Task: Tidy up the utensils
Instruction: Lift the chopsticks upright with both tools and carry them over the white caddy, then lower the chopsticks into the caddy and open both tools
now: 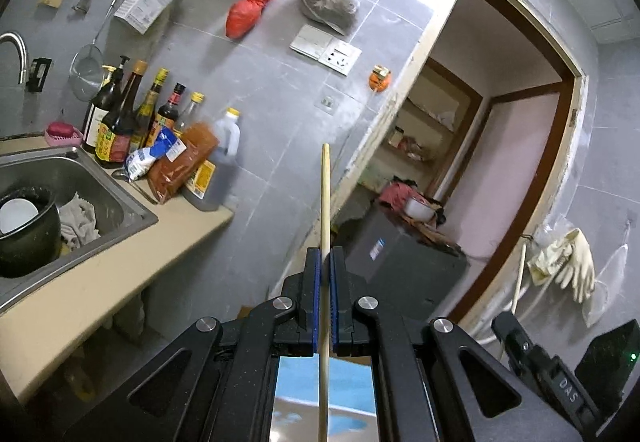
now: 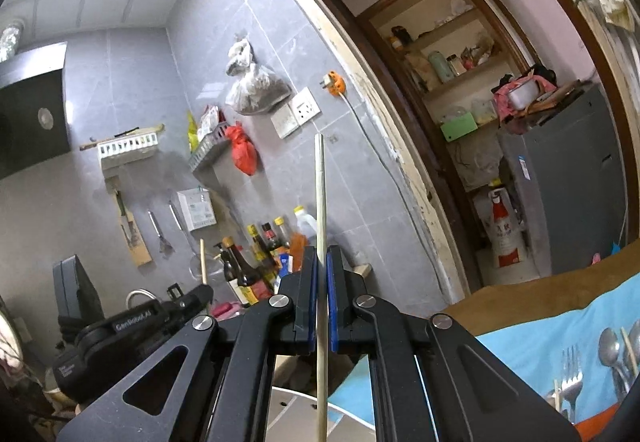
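Chopstick (image 1: 325, 198) clamped in left gripper (image 1: 325, 256), pads pressed on it, tip raised toward grey tiled wall (image 1: 260, 82). Second chopstick (image 2: 320, 202) held same way in right gripper (image 2: 322, 254), jaws narrow, nearly upright. More utensils, fork (image 2: 571, 382) and spoons (image 2: 612, 344), lay on blue cloth (image 2: 532, 346) at lower right. Sink (image 1: 92, 186) and sauce bottles (image 1: 120, 118) stood on counter (image 1: 132, 262) left.

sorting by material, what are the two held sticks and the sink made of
Left chopstick: pale, matte tan, probably wood or bamboo, clamped in the left gripper. Right chopstick: paler, greyish and smooth, likely bamboo, possibly plastic, clamped in the right gripper. Sink: brushed, reflective grey metal, likely stainless steel.
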Motion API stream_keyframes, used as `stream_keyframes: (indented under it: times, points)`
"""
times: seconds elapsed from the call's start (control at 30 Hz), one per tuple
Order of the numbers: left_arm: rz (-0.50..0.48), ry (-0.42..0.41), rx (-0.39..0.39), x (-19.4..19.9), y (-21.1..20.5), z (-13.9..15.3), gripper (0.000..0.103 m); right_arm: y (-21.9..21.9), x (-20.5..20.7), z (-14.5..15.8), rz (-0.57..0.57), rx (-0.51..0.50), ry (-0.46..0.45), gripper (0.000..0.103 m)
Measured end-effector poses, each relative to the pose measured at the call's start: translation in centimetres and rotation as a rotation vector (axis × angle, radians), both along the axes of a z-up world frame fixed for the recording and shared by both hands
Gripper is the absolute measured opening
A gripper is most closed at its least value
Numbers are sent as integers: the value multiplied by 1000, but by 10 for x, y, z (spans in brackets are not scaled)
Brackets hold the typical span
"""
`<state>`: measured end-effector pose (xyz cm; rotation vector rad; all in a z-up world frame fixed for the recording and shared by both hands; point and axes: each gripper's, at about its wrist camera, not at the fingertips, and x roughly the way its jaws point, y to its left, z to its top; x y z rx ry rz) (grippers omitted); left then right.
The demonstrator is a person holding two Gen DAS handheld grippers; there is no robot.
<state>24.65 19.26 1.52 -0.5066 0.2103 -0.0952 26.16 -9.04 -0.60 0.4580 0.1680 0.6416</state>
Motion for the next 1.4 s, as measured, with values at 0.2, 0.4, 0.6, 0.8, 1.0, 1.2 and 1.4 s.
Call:
stream_keyframes:
  times: [0.2,0.4,0.6,0.8,1.0,1.2,1.4]
  points:
    - [41,-1,67,0,-12,-22,2,6,3,-26,-15,-22,9,3]
    - [77,-7,120,-2,-23,-35,2,13,0,-43,-10,-48,-4,3]
    - [58,25,158,-4,-28,-48,2,18,-5,-49,-12,-93,-13,5]
    - [2,84,192,-7,-35,-60,3,19,-9,-53,-4,-130,14,5]
    - [-54,111,192,-14,-37,-57,27,10,-15,-47,-3,-128,31,21]
    - [-73,125,202,-20,-48,-41,38,-8,-22,-29,-30,-133,31,33]
    - [-77,114,229,-32,-75,-23,66,-45,-30,-18,-93,-150,56,65]
